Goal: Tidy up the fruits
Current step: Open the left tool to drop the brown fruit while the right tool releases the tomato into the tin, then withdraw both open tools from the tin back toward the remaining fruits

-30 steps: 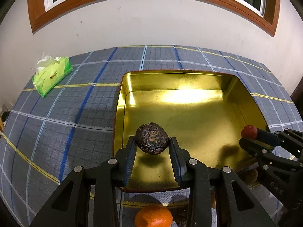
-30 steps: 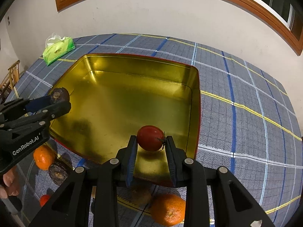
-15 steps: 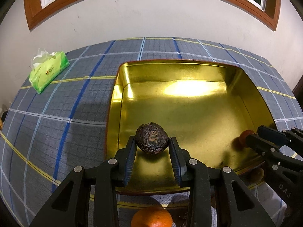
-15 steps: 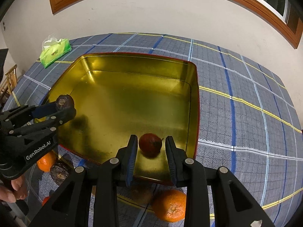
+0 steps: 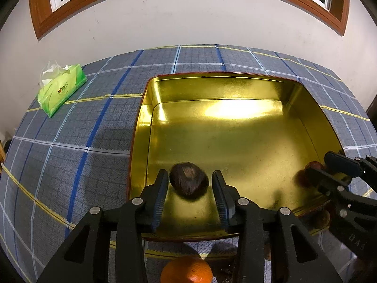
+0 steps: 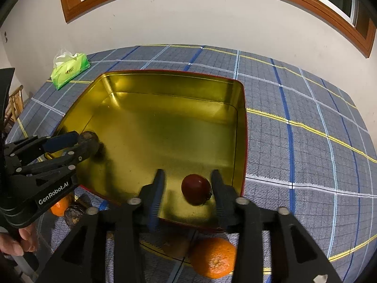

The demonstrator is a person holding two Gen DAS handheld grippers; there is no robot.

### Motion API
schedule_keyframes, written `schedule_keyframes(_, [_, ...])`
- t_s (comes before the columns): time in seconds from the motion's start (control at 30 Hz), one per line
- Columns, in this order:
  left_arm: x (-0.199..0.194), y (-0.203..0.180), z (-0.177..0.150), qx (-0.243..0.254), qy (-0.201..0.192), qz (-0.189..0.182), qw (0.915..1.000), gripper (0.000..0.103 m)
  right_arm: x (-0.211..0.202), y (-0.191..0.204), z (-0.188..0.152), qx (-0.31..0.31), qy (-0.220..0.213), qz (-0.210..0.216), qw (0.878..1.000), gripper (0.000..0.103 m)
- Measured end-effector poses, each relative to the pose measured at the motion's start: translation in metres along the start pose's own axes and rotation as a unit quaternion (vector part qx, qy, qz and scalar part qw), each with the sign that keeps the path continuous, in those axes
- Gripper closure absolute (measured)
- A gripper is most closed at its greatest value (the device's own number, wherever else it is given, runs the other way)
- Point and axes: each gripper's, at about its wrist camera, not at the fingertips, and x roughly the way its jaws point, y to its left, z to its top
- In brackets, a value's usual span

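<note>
Left gripper (image 5: 190,189): over the near edge of the tin, pointing down into it; its fingers (image 5: 161,189) are opening, with clear gaps on both sides of the fruit between them, so nothing is gripped.
Dark wrinkled fruit (image 5: 189,182): lies on the tin's floor near the near-left corner, between the left fingers but free of both pads; from the right wrist view it shows at the tin's left wall (image 6: 90,139), partly behind the left gripper (image 6: 70,145).
Right gripper (image 6: 187,192): over the near-right corner of the tin; its fingers (image 6: 157,192) are opening, and the left one is blurred; the fruit sits between them, close to the right pad, contact there I cannot tell.
Red fruit (image 6: 196,188): rests on the tin's floor by the near-right corner; in the left wrist view only a blurred red patch (image 5: 314,165) shows behind the right gripper (image 5: 329,169).
Gold tin (image 6: 169,82): square, shiny, red-edged, open on the tabletop (image 6: 306,141), which has a blue-grey plaid cloth.
Orange (image 6: 213,257): on the cloth just outside the tin's near edge, below the right gripper.
Second orange (image 6: 59,206): on the cloth outside the near-left edge, beside another dark fruit (image 6: 74,214).
Tissue pack (image 5: 61,88): green, at the far left of the tabletop, well apart from the tin.
Hand (image 6: 16,240): grips the left gripper's handle at the lower left.
</note>
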Motion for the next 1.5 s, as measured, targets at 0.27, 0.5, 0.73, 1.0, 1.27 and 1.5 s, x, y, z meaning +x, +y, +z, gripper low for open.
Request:
schedule_keyframes(0.27, [-0.017, 0.002, -0.005, -0.005, -0.011, -0.004, 0.9999, 0.057, -0.013, 0.002, -0.003, -0.004, -0.008, 0.002, 1.0, 0.061])
schedule_keyframes(0.5, [-0.053, 0.007, -0.024, -0.013, -0.035, -0.007, 0.9993, 0.057, -0.044, 0.013, -0.017, -0.017, -0.027, 0.004, 0.999, 0.061])
schedule_keyframes(0.73, [-0.096, 0.02, -0.069, -0.028, -0.049, -0.007, 0.9984, 0.057, -0.074, 0.027, -0.055, -0.02, -0.029, 0.023, 0.999, 0.061])
schedule_keyframes(1.0, [-0.111, 0.039, -0.128, -0.048, -0.034, 0.008, 0.9982, 0.057, -0.088, 0.051, -0.115, -0.027, 0.002, 0.052, 0.998, 0.061])
schedule_keyframes(1.27, [-0.114, 0.054, -0.165, -0.066, -0.021, 0.018, 0.9974, 0.057, -0.084, 0.081, -0.148, -0.056, 0.025, 0.06, 0.996, 0.061])
schedule_keyframes(1.5, [-0.115, 0.062, -0.17, -0.073, -0.023, 0.02, 0.9969, 0.057, -0.075, 0.099, -0.146, -0.074, 0.025, 0.053, 0.996, 0.061])
